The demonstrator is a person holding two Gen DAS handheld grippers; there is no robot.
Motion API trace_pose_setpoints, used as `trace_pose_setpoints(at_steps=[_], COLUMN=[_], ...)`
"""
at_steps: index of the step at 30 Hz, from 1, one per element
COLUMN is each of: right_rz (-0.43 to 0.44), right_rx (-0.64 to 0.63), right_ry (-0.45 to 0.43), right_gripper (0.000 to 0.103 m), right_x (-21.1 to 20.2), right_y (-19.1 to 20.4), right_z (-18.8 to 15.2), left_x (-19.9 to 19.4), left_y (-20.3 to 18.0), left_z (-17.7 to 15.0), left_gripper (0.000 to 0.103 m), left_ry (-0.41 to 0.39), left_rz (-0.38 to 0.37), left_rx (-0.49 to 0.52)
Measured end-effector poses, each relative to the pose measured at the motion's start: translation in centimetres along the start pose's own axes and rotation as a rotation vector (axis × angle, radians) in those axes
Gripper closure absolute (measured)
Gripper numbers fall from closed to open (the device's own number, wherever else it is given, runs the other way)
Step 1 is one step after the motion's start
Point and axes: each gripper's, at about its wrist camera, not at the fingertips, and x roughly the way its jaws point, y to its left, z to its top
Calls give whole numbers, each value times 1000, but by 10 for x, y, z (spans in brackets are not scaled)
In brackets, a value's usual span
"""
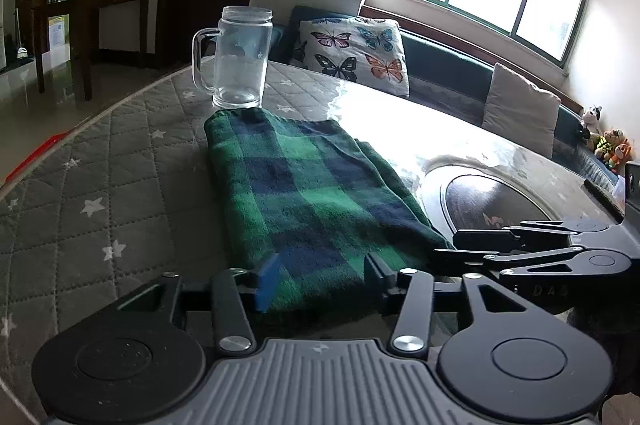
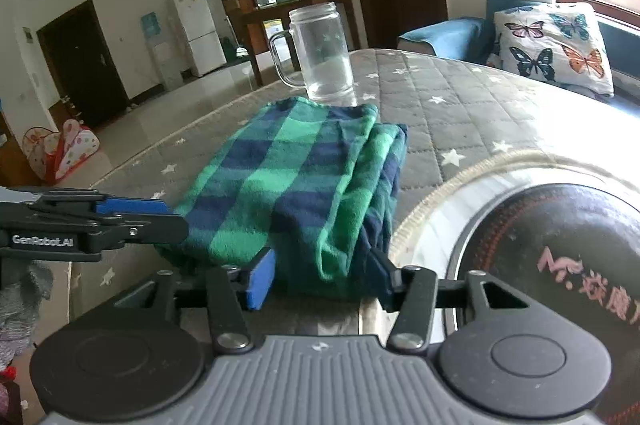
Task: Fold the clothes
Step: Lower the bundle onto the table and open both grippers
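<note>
A green and navy plaid cloth (image 1: 304,193) lies folded into a long stack on the quilted grey table cover (image 1: 100,185). My left gripper (image 1: 320,275) is open, its fingers straddling the cloth's near edge. My right gripper (image 2: 324,277) is also open around the near right corner of the cloth (image 2: 296,181), where the folded layers show. In the left wrist view the right gripper (image 1: 460,245) comes in from the right at the cloth's corner. In the right wrist view the left gripper (image 2: 160,215) comes in from the left at the cloth's near left edge.
A clear glass mug (image 1: 240,59) stands just beyond the cloth's far end, also in the right wrist view (image 2: 320,53). A dark round inset (image 2: 560,265) sits in the table to the right. A butterfly cushion (image 1: 354,53) lies on the bench behind.
</note>
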Motion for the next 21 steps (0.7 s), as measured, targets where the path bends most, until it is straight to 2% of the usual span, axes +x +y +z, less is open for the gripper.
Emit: trace_pose_setpoints(at_steps=[3, 6, 8, 11, 13, 16, 19, 21], right_rz=[-13, -28, -38, -51, -58, -73, -92, -102], right_rx=[1, -14, -17, -19, -20, -25, -40, -45], right_ry=[4, 4, 8, 9, 10, 10, 10, 12], right_gripper=[39, 32, 29, 21, 20, 9, 6, 1], right_x=[-5, -10, -14, -19, -22, -26, -30, -32], right_y=[4, 8, 11, 14, 16, 20, 24, 27], right_z=[-7, -13, -17, -22, -25, -29, -34, -37], left_x=[-5, -10, -13, -19, -24, -30, -35, -38], left_y=[-3, -6, -8, -10, -12, -12, -13, -14], left_z=[-6, -11, -14, -19, -22, -27, -30, -33], left_gripper=[42, 30, 29, 21, 15, 5, 0, 0], left_ry=[3, 1, 0, -5, -13, -21, -31, -30], left_rz=[9, 16, 24, 34, 45, 51, 59, 61], left_rx=[3, 4, 6, 5, 8, 2, -3, -7])
